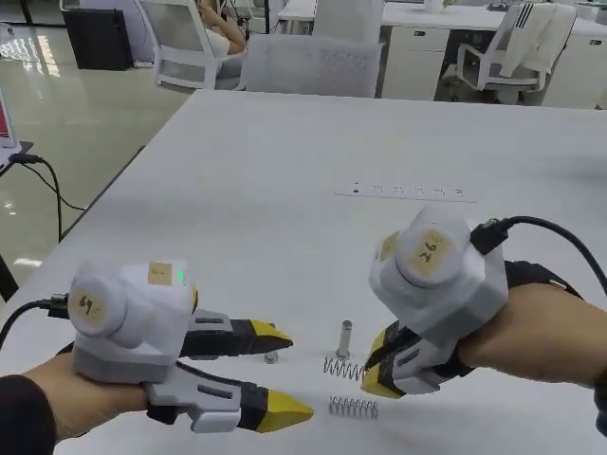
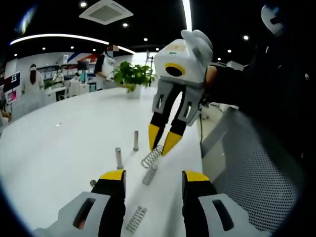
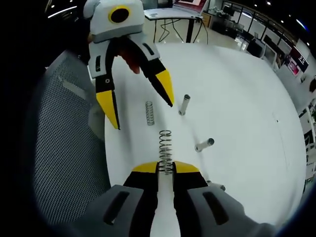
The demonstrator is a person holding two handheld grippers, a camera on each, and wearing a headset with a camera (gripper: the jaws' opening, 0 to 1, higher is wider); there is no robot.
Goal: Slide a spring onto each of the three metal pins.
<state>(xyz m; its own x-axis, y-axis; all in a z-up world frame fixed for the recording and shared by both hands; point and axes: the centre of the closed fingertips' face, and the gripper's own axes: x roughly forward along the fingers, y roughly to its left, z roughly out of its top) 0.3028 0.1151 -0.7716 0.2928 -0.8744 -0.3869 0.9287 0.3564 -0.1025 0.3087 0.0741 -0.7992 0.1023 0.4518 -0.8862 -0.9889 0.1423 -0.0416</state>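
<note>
A spring [image 3: 165, 143] is gripped by 1 end in the closed right hand-held gripper [image 3: 165, 167], its long axis running forward along the jaws, over the desk [image 1: 285, 237]. The nearest pin [image 3: 204, 145] stands upright just beside its free end. The left hand-held gripper [image 1: 299, 374] is held open, empty

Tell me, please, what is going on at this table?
A person is working at a white table with tongs in each hand. The right tongs are shut on one end of a spring; the left tongs are open and hold nothing. Two other springs lie on the table, and the pins stand bare.
</note>
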